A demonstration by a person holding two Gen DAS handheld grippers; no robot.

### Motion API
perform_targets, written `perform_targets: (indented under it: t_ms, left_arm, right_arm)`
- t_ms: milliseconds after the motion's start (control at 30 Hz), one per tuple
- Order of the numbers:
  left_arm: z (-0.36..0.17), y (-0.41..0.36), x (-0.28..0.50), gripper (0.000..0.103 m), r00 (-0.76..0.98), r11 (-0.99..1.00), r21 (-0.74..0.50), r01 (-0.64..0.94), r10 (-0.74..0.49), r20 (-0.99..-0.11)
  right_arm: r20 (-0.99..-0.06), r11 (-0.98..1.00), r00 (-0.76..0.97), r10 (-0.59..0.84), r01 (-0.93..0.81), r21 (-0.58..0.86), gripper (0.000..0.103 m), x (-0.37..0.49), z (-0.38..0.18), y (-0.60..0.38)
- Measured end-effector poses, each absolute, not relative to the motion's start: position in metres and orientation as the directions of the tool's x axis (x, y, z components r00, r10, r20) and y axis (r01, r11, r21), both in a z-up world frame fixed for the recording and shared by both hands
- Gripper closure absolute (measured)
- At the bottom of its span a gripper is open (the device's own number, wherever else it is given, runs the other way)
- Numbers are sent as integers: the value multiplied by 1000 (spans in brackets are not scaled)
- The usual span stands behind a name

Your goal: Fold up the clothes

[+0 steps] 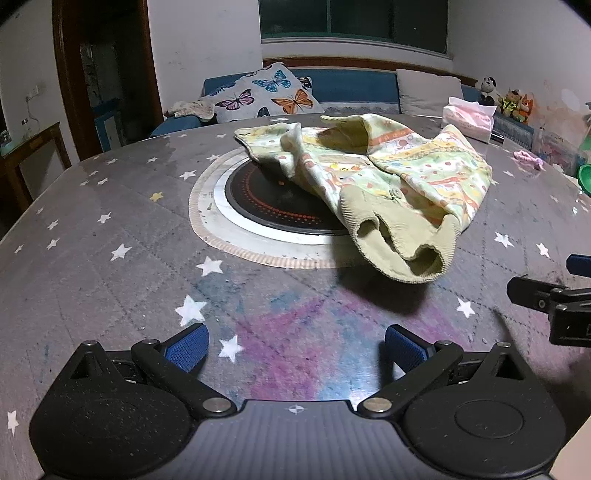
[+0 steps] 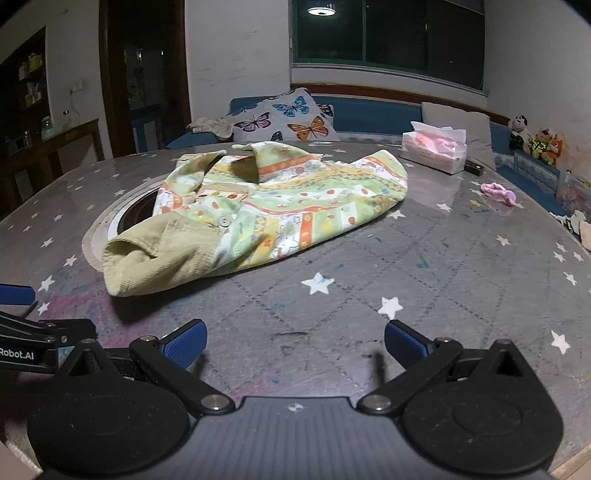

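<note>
A small patterned child's jacket (image 2: 266, 206) lies crumpled on the star-print worktop (image 2: 461, 266), partly over the round black hotplate (image 1: 280, 199) set in its middle. Both the left hand-held gripper (image 1: 293, 347) and the right hand-held gripper (image 2: 295, 341) hover short of it, jaws spread wide and empty. Folding seems not yet begun; the next move likely calls for reaching forward to pinch the ribbed hem (image 2: 147, 266) and spread the jacket flat.

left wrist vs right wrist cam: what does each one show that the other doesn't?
Left wrist only: the black round hob mostly uncovered beside the garment, and a green thing at the right edge.
Right wrist only: a lamp's reflection in the window, and shelves at far left.
Both: the crumpled garment on the starry table, tissue box, butterfly pillow, plush toys, pink scrunchie, and both grippers open, holding nothing: left, right.
</note>
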State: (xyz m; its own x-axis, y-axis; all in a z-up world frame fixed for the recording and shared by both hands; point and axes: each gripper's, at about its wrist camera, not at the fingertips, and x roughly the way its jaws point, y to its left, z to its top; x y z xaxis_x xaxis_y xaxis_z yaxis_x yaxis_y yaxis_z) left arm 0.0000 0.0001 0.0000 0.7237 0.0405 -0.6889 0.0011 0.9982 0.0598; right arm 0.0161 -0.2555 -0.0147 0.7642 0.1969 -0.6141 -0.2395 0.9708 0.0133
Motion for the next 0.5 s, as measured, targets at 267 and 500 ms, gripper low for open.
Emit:
perform_targets:
  t_ms: [267,500]
  left_arm:
    - [3,-1,-2,0,721,999,51,-3,37,-692]
    - [0,-4,-2,0,719,998,54,9,31,-694]
  right_arm:
    - [-619,972,762,193,-236,14,0,16,-15,-254]
    - [-621,970,759,197,-244,9,0,14,-18,-247]
